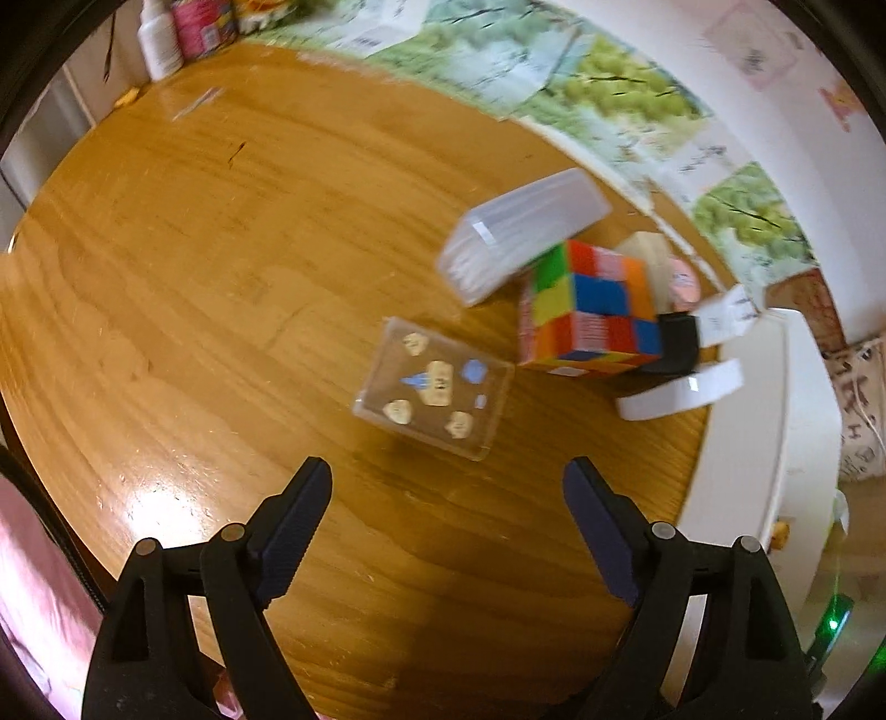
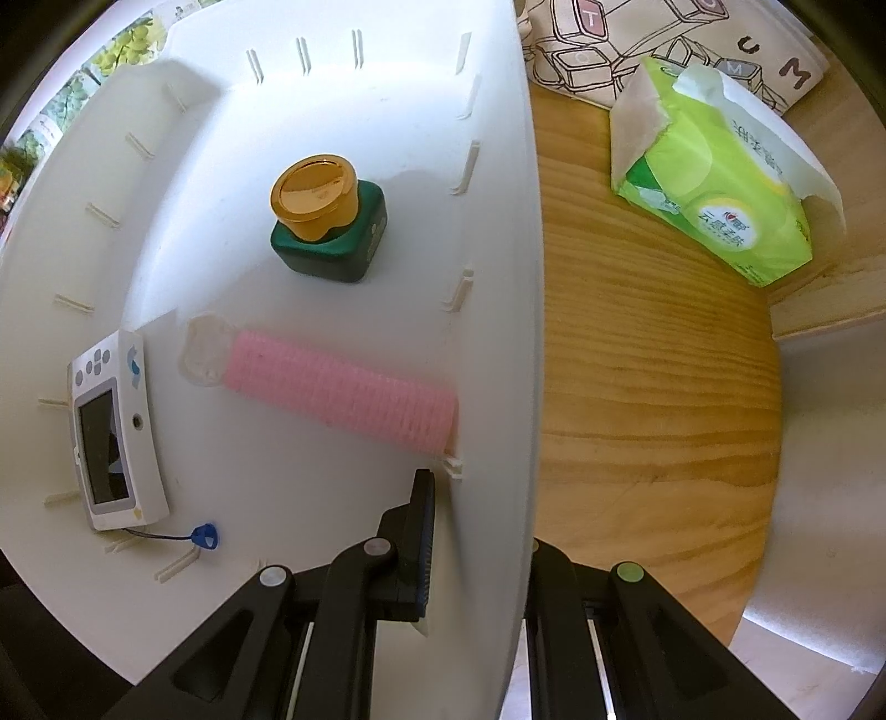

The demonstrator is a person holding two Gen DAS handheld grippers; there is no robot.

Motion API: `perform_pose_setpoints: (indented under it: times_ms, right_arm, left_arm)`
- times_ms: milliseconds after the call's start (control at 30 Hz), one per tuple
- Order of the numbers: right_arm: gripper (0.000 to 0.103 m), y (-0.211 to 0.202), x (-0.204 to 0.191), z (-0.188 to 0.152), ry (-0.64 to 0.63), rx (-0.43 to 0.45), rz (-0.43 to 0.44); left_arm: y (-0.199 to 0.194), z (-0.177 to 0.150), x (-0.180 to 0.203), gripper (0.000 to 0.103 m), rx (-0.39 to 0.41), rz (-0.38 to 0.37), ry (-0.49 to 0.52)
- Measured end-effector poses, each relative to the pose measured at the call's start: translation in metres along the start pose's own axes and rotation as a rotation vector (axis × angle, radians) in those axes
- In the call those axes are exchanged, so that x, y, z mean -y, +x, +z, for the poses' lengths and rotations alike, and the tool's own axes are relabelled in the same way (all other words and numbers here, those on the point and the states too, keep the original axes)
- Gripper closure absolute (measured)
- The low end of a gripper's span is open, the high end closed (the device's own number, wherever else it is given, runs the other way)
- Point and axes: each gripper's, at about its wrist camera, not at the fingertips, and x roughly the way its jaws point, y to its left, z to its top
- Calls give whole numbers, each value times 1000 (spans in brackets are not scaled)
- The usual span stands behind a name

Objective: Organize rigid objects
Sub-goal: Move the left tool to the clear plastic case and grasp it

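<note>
In the left wrist view my left gripper point(image 1: 447, 471) is open and empty, just short of a small clear box point(image 1: 433, 387) with pale stickers, lying on the wooden table point(image 1: 194, 266). Beyond it lie a colourful puzzle cube point(image 1: 590, 310), a frosted clear case point(image 1: 520, 232), a black block point(image 1: 676, 343) and a white tape ring point(image 1: 681, 390). In the right wrist view my right gripper point(image 2: 482, 526) is shut on the right wall of a white bin point(image 2: 498, 277). The bin holds a green bottle with a gold cap point(image 2: 326, 221), a pink roller point(image 2: 343, 387) and a white handheld device point(image 2: 113, 432).
The white bin point(image 1: 769, 443) stands at the table's right edge in the left wrist view. Bottles point(image 1: 160, 39) stand at the far left corner. In the right wrist view a green tissue pack point(image 2: 720, 188) lies on the wood right of the bin, with a printed cloth bag point(image 2: 637, 44) behind.
</note>
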Motion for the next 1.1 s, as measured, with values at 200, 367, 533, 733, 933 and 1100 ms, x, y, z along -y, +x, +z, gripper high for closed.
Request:
perform_pose_setpoints:
  times_ms: [200,367,533,733,933,1100]
  right_arm:
    - [90,-1,1,2,0,-11,-1]
    - [90,0,0,6,6,-19,-1]
    - [90,1,2,7,15,-25,-1]
    - [90,3,5,8,27,-31,2]
    - [90,5,8,6,36,-31,0]
    - [90,5,8,5,35,-30,-1]
  left_arm:
    - [12,9,-7,15,-10,34,-16]
    - [19,19,-8,15,-6,49,-8]
    - [26,26,-3,15,4,50,-2]
    - [32,30,1,17,-8,44,18]
    - [33,32,0,29,-11,51,7]
    - [33,33,-2,29,-14,45,-8]
